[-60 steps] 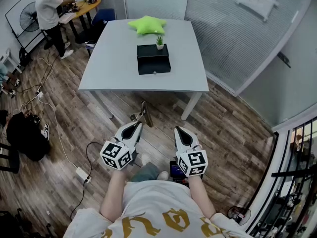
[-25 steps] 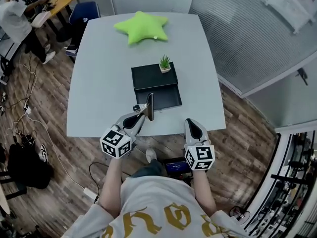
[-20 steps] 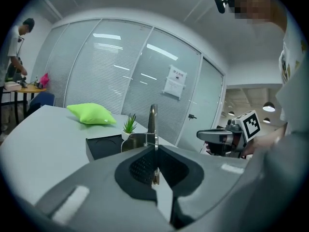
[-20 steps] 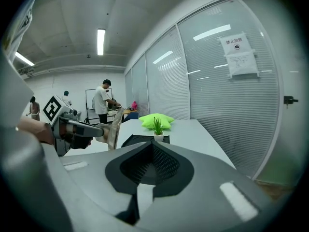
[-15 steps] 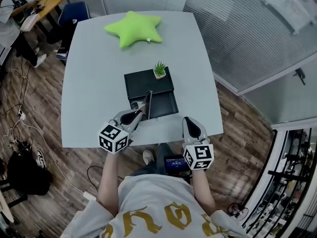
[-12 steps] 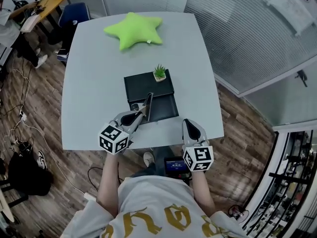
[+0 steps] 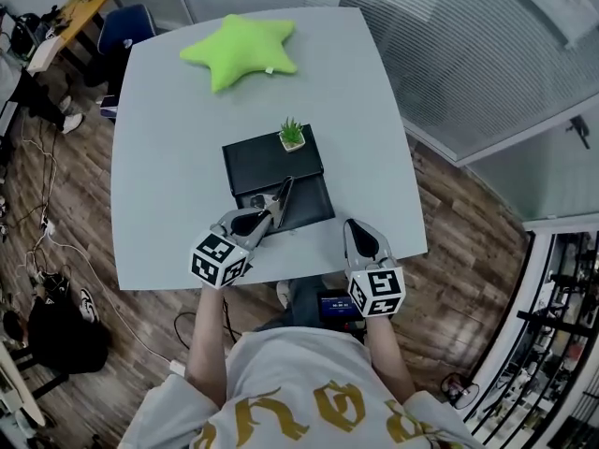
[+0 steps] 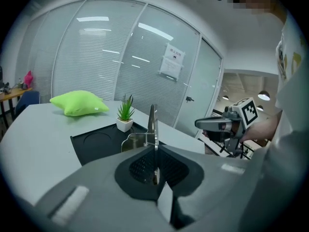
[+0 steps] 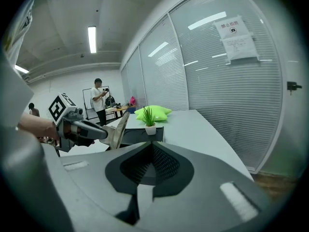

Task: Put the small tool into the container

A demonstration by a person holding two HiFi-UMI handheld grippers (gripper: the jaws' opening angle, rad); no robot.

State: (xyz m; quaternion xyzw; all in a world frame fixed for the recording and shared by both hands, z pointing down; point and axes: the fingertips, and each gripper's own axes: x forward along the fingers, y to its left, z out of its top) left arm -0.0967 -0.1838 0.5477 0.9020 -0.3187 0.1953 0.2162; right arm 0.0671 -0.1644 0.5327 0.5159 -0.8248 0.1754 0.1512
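A black container (image 7: 270, 165) stands on the grey table (image 7: 159, 157), its drawer (image 7: 307, 204) pulled out toward me. My left gripper (image 7: 265, 216) is shut on the small tool (image 7: 282, 197), a flat metal blade with a wider base. The blade points at the drawer's left front corner. In the left gripper view the tool (image 8: 153, 122) stands edge-on between the jaws, above the container (image 8: 99, 141). My right gripper (image 7: 357, 229) hovers over the table's near edge, shut and holding nothing. The right gripper view shows the left gripper (image 9: 79, 128) with the tool (image 9: 118, 128).
A small potted plant (image 7: 292, 136) sits on the container's far right corner. A green star cushion (image 7: 238, 49) lies at the table's far side. Glass partition walls (image 7: 468, 54) run to the right. A person (image 9: 99, 102) stands by a desk far off.
I have walked from the floor up to the table. The left gripper has carried the tool forward to the open drawer's front. The right gripper has come along, still shut.
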